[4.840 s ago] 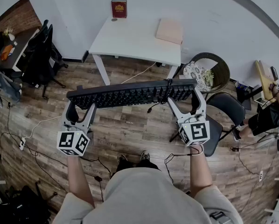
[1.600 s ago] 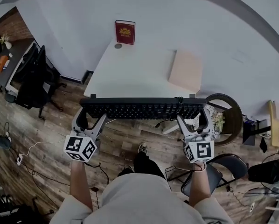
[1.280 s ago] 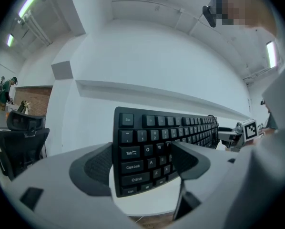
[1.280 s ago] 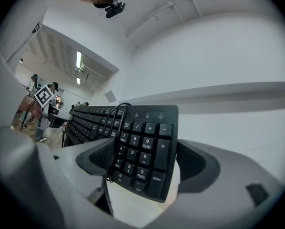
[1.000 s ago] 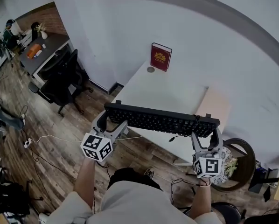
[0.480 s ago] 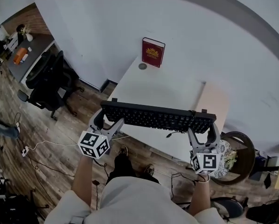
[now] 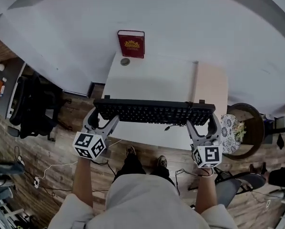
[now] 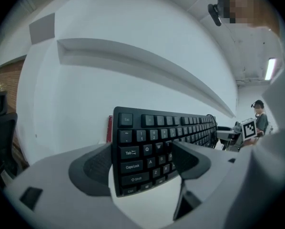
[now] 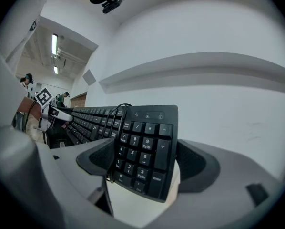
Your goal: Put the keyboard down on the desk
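Note:
A black keyboard (image 7: 154, 112) hangs level over the near half of the white desk (image 7: 152, 80), held at both ends. My left gripper (image 7: 103, 119) is shut on its left end, the jaws clamping the Tab and Caps Lock side (image 8: 133, 159). My right gripper (image 7: 201, 122) is shut on the number-pad end (image 9: 145, 154). The keyboard's black cable (image 9: 115, 123) loops over the keys near the number pad and dangles below (image 7: 170, 126).
A dark red book (image 7: 131, 44) stands against the wall at the desk's back edge, with a small round object (image 7: 125, 61) in front of it. A beige pad (image 7: 210, 87) lies on the desk's right side. Black office chair (image 7: 35, 106) at left, round chair (image 7: 242, 130) at right.
I have walked up to the desk with the keyboard held in both grippers. It now hangs over the desk's near half rather than over the floor.

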{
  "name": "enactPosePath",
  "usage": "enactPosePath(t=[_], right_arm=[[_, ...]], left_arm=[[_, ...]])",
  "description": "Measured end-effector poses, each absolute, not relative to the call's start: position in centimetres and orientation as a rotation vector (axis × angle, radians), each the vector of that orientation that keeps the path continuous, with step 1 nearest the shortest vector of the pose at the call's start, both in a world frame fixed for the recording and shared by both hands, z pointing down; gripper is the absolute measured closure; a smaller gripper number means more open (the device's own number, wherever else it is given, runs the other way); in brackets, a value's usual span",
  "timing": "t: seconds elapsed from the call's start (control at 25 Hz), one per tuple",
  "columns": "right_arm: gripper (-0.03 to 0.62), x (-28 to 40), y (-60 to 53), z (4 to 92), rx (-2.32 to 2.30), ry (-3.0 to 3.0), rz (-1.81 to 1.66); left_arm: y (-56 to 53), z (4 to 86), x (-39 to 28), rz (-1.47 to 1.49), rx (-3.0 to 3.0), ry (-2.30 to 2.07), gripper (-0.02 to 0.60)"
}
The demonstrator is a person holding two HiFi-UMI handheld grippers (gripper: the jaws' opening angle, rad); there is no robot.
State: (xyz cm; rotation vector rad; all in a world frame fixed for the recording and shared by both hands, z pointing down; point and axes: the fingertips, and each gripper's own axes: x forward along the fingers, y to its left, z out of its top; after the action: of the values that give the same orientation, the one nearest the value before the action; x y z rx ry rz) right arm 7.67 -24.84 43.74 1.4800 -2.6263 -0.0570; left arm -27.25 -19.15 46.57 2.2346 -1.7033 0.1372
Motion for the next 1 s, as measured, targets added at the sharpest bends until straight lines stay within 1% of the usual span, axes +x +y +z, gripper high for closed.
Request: enactPosePath(t=[0.16,0.48,1.0], right_arm=[[0.186,6.9,-24.8,45.2,1.572,-2.549,-0.015],[0.186,7.0,-24.2,47.8,1.727,-2.431,0.07],[0.186,4.9,-22.1,52.4,1.818,-2.287,0.201]], left_arm=[[-22.0,48.1,-28.4,0.176,2.275,-1.597,0.195],[-25.9,50.0,-28.4,0.245,2.36,-1.447,0.195],[-27.5,54.9,-30.2,0.339,2.354,-1.285,0.192]])
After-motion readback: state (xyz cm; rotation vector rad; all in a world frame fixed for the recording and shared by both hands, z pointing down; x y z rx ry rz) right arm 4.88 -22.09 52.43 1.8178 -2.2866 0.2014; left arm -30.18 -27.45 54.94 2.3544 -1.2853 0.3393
